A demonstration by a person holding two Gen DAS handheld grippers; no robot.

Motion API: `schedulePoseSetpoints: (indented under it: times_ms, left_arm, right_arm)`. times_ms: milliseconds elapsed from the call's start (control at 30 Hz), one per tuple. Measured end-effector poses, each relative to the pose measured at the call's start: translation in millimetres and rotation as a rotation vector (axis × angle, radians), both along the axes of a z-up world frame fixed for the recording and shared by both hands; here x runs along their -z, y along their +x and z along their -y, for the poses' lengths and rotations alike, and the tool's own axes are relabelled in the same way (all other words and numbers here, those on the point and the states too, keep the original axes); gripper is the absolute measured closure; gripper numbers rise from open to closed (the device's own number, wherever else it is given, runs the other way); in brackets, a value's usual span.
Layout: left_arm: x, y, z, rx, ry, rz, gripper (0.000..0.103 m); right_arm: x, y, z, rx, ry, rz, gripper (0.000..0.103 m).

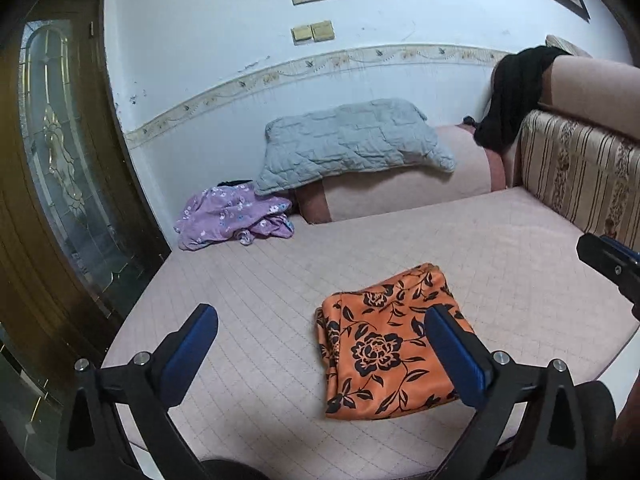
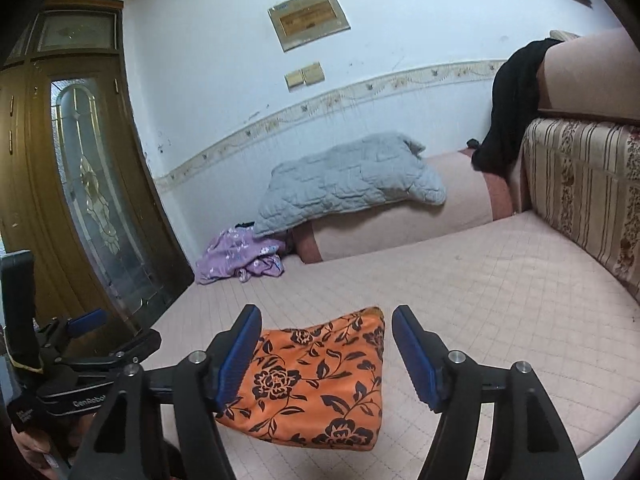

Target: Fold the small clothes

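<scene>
Hiding orange garment (image 1: 390, 340) edge: right tool (image 2: 324, 354) finger.

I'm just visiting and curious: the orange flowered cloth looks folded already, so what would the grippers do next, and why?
Probably reach toward the purple floral garment, crumpled at the far corner of the mattress. The orange floral cloth already lies in a neat folded packet, and both the left gripper and right gripper are open and hold nothing.

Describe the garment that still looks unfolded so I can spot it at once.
Follow the pink quilted mattress to its far corner by the wooden door. There, under the grey quilt, lies the crumpled lilac garment. Unlike the orange floral cloth, it is rumpled with small pale flowers.
</scene>
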State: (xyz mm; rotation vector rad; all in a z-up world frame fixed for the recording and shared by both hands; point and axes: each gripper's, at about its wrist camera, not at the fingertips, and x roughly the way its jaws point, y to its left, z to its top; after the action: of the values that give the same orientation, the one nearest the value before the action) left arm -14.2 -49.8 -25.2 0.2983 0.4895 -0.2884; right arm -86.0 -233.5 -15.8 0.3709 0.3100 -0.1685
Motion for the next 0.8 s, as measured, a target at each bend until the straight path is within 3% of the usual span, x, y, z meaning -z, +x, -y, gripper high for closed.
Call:
schedulePoseSetpoints:
  times_ms: [300,800]
  left_arm:
    - [-15,-16,-8,-0.017,-0.011,0.064,0.0]
    - [-10,-5,-16,-0.038,-0.021,0.043,0.0]
  right_arm:
    - [-5,-7,-4,0.004,-0.002,0.024,0.031]
    - [1,6,-14,0.008,-0.063,-0.023,0.031]
